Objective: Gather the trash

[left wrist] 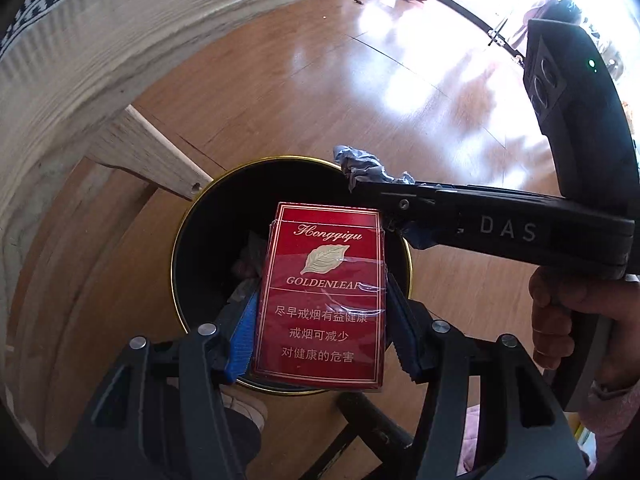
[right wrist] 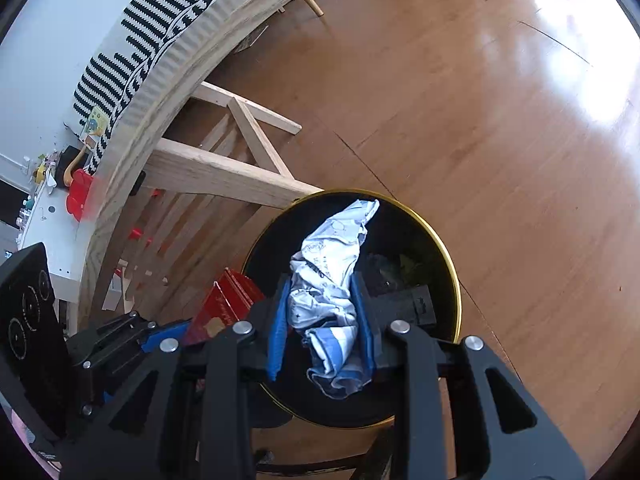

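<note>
The left gripper (left wrist: pixel 320 320) clamps a red rectangular cigarette pack (left wrist: pixel 322 294) over the round black gold-rimmed bin (left wrist: pixel 188 248), hiding most of its dark contents. The right gripper (right wrist: pixel 326 320) pinches a crumpled white-and-blue wrapper (right wrist: pixel 330 280) above the same bin; the debris beneath is indistinct.

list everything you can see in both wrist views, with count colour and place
cigarette pack: 1, red with gold print, held over the bin mouth
crumpled wrapper: 1, white and blue, held over the bin
trash bin: 1, black with gold rim, on the floor, trash inside
wooden table: 1, pale wood, beside the bin
patterned cloth: 1, black and white, on the table
floor: brown wood, glossy
left gripper: black, blue pads, shut on the pack
right gripper: black, blue pads, shut on the wrapper
</note>
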The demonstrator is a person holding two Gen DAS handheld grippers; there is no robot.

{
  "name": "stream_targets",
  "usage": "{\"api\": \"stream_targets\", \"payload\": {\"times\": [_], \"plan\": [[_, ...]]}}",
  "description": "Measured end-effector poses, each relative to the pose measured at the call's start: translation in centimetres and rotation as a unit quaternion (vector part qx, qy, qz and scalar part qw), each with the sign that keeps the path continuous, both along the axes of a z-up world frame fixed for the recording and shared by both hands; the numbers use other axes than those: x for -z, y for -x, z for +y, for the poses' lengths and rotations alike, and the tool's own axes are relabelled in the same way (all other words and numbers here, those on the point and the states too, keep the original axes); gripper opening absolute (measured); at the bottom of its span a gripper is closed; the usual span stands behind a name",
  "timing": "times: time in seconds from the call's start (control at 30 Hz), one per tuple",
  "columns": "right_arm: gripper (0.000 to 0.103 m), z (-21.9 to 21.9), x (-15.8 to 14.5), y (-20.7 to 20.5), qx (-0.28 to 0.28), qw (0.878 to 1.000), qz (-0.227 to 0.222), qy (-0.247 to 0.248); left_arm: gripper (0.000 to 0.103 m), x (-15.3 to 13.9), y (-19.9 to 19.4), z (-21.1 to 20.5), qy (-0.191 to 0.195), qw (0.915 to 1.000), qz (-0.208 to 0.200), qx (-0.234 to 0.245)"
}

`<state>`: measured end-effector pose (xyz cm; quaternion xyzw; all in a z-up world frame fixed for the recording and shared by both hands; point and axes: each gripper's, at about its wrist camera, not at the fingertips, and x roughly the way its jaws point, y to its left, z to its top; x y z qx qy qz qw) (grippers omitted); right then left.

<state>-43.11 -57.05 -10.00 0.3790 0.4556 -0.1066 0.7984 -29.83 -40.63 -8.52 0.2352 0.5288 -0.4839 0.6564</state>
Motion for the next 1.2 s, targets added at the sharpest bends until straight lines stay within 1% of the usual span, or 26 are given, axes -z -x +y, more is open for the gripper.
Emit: {"api": "stream_targets", "payload": {"times": [0.33, 0.4, 0.43, 0.47, 0.5, 0.53, 0.63, 0.67, 0.77, 0.8, 0.83, 0.87, 0.9, 0.93, 0.97, 1.0, 1.03, 1.07, 1.1, 1.17, 1.2], "plan": [[0.03, -0.2, 0.3, 0.1, 0.003, 1.0, -0.001, -0.007, 0.058, 0.3, 0.5, -0.3, -0.005, 1.0, -0.005, 0.005], [0.032, -0.4, 0.3, 0.0, 0.002, 1.0, -0.006, -0.021, 0.074, 0.8, 0.6, -0.4, -0.014, 0.9999, -0.006, 0.001], [0.046, -0.6, 0.3, -0.1, 0.004, 1.0, -0.006, -0.027, 0.093, 1.0, 0.7, -0.4, -0.015, 0.9998, -0.006, -0.005], [0.076, -0.8, 0.2, 0.0, 0.011, 1.0, 0.0, -0.023, 0.097, 1.0, 0.7, -0.4, -0.013, 0.9998, -0.009, -0.011], [0.089, -1.0, 0.0, 0.0, 0.018, 1.0, 0.008, -0.016, 0.097, 0.9, 0.7, -0.3, -0.009, 0.9997, -0.013, -0.017], [0.097, -1.4, -0.2, 0.2, 0.029, 0.999, 0.017, -0.008, 0.097, 0.8, 0.6, -0.3, -0.009, 0.9997, -0.015, -0.019], [0.097, -2.3, -0.5, 1.1, 0.059, 0.997, 0.047, 0.013, 0.097, 0.5, 0.6, -0.3, -0.012, 0.9993, -0.019, -0.028], [0.097, -2.6, -0.8, 1.5, 0.068, 0.995, 0.064, 0.034, 0.097, 0.3, 0.6, -0.3, -0.009, 0.9992, -0.021, -0.032], [0.097, -2.9, -1.6, 2.2, 0.086, 0.987, 0.094, 0.095, 0.097, -1.5, 0.6, 0.1, 0.014, 0.998, -0.029, -0.054], [0.097, -2.8, -2.2, 2.2, 0.102, 0.978, 0.116, 0.138, 0.097, -2.8, 0.4, 0.3, 0.03, 0.9972, -0.028, -0.062], [0.097, -2.6, -2.7, 2.1, 0.113, 0.971, 0.129, 0.165, 0.097, -4.0, 0.1, 0.6, 0.044, 0.9963, -0.029, -0.067], [0.097, -2.4, -3.3, 1.8, 0.122, 0.962, 0.145, 0.196, 0.097, -6.1, -0.4, 1.1, 0.068, 0.994, -0.037, -0.077], [0.097, -2.1, -4.2, 1.2, 0.12, 0.953, 0.159, 0.23, 0.097, -8.0, -1.0, 1.8, 0.091, 0.991, -0.046, -0.086], [0.097, -1.6, -5.4, 0.3, 0.115, 0.947, 0.158, 0.257, 0.097, -9.8, -1.6, 2.6, 0.111, 0.9876, -0.057, -0.095], [0.097, -0.8, -6.9, -0.5, 0.116, 0.941, 0.143, 0.283, 0.097, -11.3, -2.2, 3.5, 0.127, 0.9841, -0.069, -0.102], [0.097, -0.1, -8.1, -1.2, 0.116, 0.94, 0.124, 0.297, 0.097, -14.0, -3.3, 5.3, 0.15, 0.9761, -0.102, -0.12], [0.097, 1.1, -10.1, -2.3, 0.112, 0.94, 0.086, 0.311, 0.097, -15.7, -4.2, 6.6, 0.159, 0.9692, -0.13, -0.136], [0.097, 2.5, -12.1, -3.5, 0.106, 0.939, 0.049, 0.324, 0.097, -17.5, -5.5, 8.4, 0.167, 0.9581, -0.168, -0.161], [0.097, 3.5, -13.5, -4.5, 0.102, 0.937, 0.026, 0.333, 0.097, -18.6, -6.4, 10.0, 0.171, 0.9482, -0.196, -0.183], [0.097, 7.1, -17.2, -8.1, 0.081, 0.93, -0.042, 0.357, 0.097, -20.3, -8.7, 13.4, 0.171, 0.9258, -0.245, -0.232], [0.097, 8.4, -18.4, -9.7, 0.07, 0.928, -0.062, 0.361, 0.097, -20.7, -10.2, 15.6, 0.163, 0.9123, -0.267, -0.264]]}}
